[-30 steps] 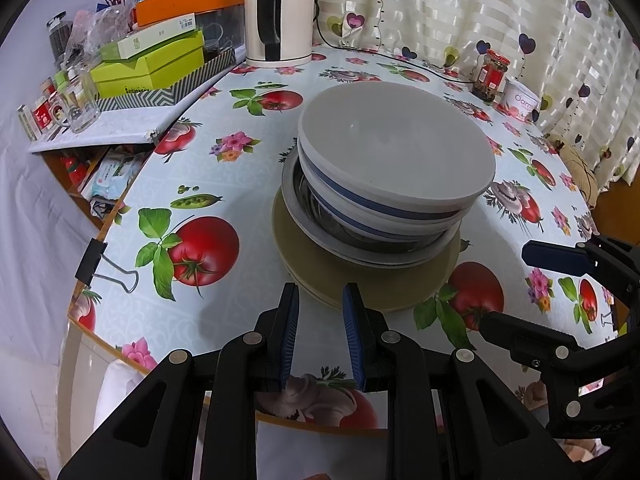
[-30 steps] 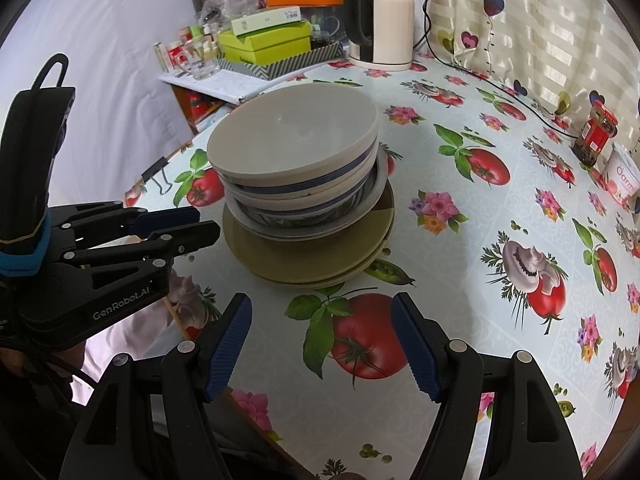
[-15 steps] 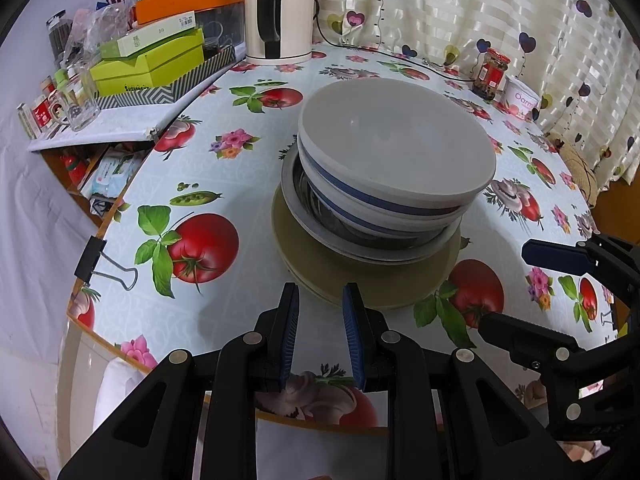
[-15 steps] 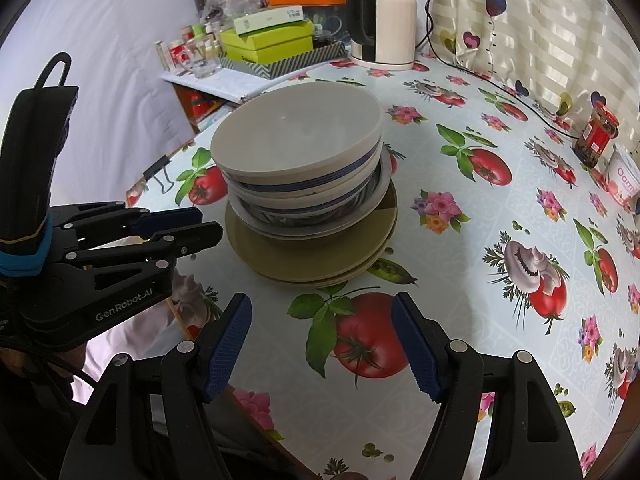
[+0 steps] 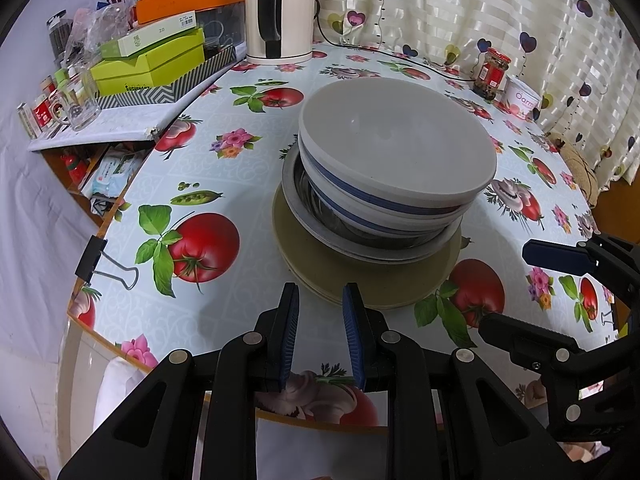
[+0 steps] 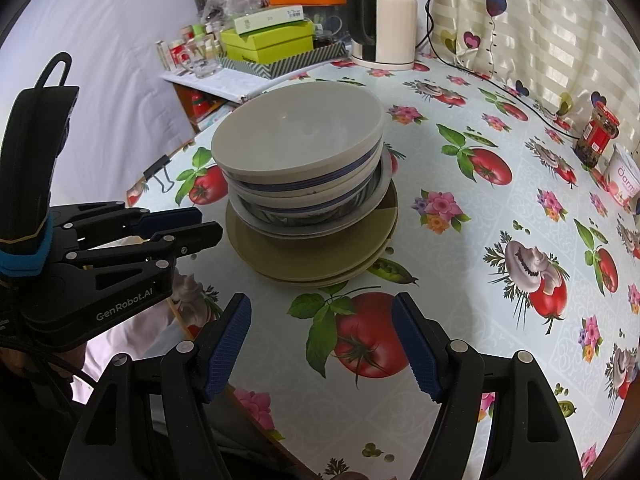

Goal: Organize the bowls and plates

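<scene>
One stack stands on the flowered table. On top is a white bowl with a blue band (image 5: 396, 152) (image 6: 298, 140), nested in another like it. Under them sits a steel dish (image 5: 360, 246) (image 6: 320, 222), then olive plates (image 5: 368, 284) (image 6: 316, 252). My left gripper (image 5: 320, 298) (image 6: 204, 222) hovers just short of the plates' near rim, jaws a narrow gap apart with nothing between them. My right gripper (image 6: 322, 310) (image 5: 516, 286) stands wide open over a printed tomato, in front of the stack and apart from it.
An electric kettle (image 5: 280, 12) stands at the back with its cord trailing along the curtain. Green boxes (image 5: 152, 64) and glasses (image 5: 80, 104) crowd a side shelf at left. A jar (image 6: 598, 136) and a yoghurt tub (image 6: 622, 176) sit far right. A binder clip (image 5: 96, 258) grips the table edge.
</scene>
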